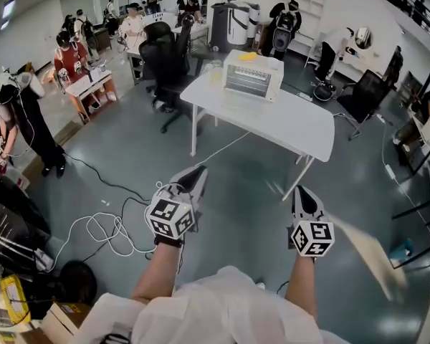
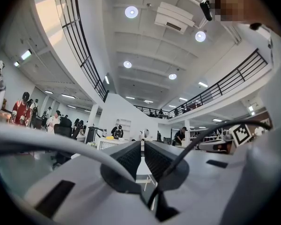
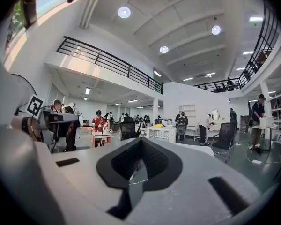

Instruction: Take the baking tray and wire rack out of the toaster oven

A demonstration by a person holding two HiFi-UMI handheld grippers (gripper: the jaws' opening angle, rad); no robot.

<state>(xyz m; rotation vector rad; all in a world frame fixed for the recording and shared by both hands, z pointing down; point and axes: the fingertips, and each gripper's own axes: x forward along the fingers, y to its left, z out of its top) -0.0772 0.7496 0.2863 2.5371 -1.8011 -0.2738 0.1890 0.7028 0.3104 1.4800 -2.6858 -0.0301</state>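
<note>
I am carrying my left hand-held gripper (image 1: 196, 172) and right hand-held gripper (image 1: 302, 192) closed, holding nothing. Walking to the toaster oven (image 1: 252, 75) at the bench's (image 1: 279, 124) far edge, I could trip on cables (image 1: 104, 231).

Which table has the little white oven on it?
The big white table in the middle; the white toaster oven sits on its far end.

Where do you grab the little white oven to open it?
Probably the top edge of its door, from the front: the toaster oven stands on the table with its front facing us. Its handle is too small to make out.
</note>
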